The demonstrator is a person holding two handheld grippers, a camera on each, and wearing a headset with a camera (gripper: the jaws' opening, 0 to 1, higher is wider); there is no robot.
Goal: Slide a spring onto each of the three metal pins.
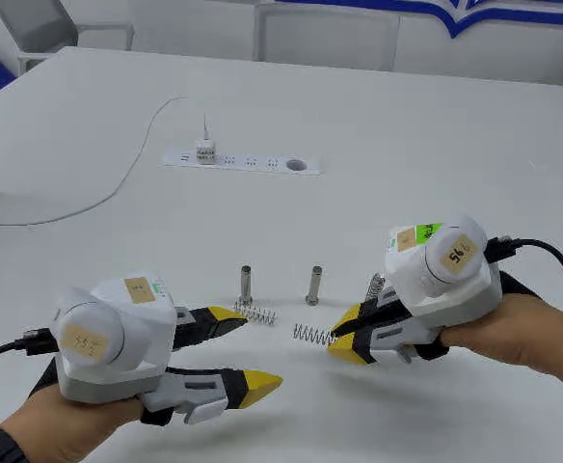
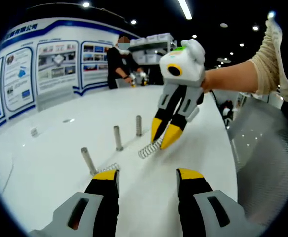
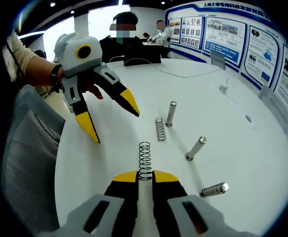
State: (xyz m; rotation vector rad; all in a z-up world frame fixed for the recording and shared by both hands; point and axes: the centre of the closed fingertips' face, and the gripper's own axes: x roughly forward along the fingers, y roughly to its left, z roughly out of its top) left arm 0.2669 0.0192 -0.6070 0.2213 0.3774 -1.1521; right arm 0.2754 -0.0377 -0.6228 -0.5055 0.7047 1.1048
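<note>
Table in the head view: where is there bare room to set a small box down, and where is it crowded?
Bare: the wide band of table between the power strip and the pins, and right of the strip. Crowded: between the left tool and right tool, with the pins, a loose spring and the spring the right tool grips.

Third pin [image 1: 375,285]: lower part hidden behind the right fingers [image 1: 351,318].
Spring [image 3: 144,159]: near end hidden between those fingers.

white table [image 1: 378,145] | metal pins [image 1: 313,285] upright | loose spring [image 1: 255,313] | power strip [image 1: 241,160] | cable [image 1: 130,174]
</note>
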